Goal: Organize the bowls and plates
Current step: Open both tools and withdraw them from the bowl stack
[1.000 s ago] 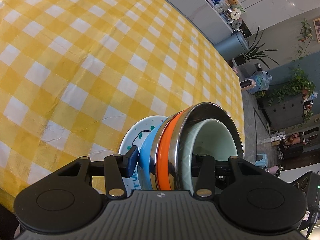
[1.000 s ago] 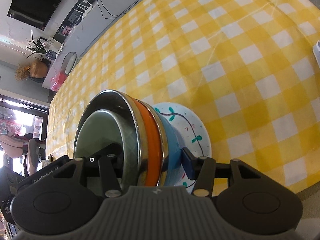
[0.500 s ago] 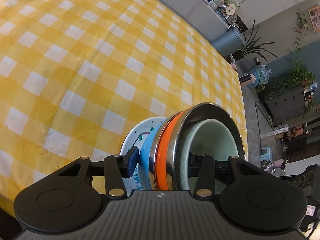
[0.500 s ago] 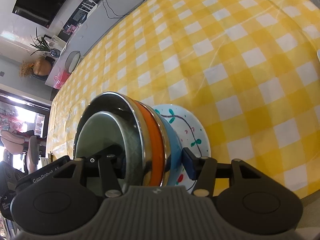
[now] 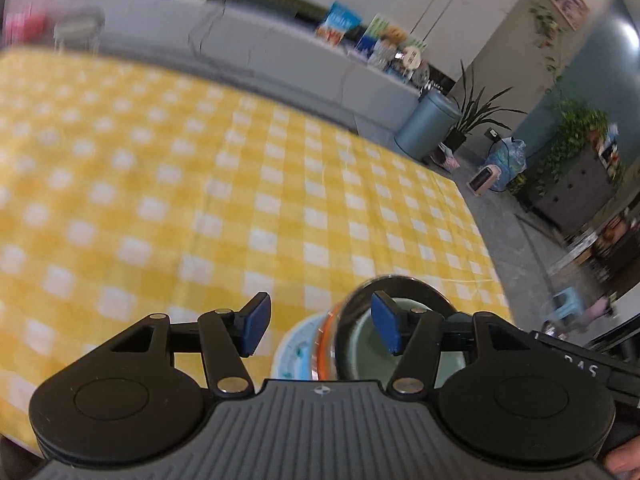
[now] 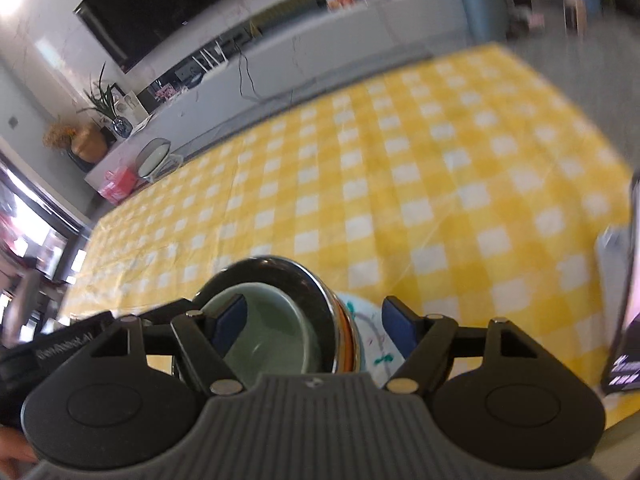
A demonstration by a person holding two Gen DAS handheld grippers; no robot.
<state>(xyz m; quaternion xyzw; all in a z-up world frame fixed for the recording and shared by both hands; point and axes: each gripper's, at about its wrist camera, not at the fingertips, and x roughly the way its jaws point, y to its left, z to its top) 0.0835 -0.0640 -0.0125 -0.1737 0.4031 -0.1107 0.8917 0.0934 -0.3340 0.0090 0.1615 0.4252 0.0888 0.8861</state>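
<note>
With both my left gripper (image 5: 318,326) and right gripper (image 6: 316,326) spread open around the nested stack of bowls (image 6: 280,320) on the yellow checked table (image 6: 400,184), I judged stacking finished, leaving only withdrawal.

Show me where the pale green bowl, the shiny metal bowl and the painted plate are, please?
pale green bowl (image 6: 272,332): right wrist view, on its inner wall.
shiny metal bowl (image 6: 308,280): right wrist view, on its rim.
painted plate (image 6: 376,344): right wrist view, on its white face.
</note>
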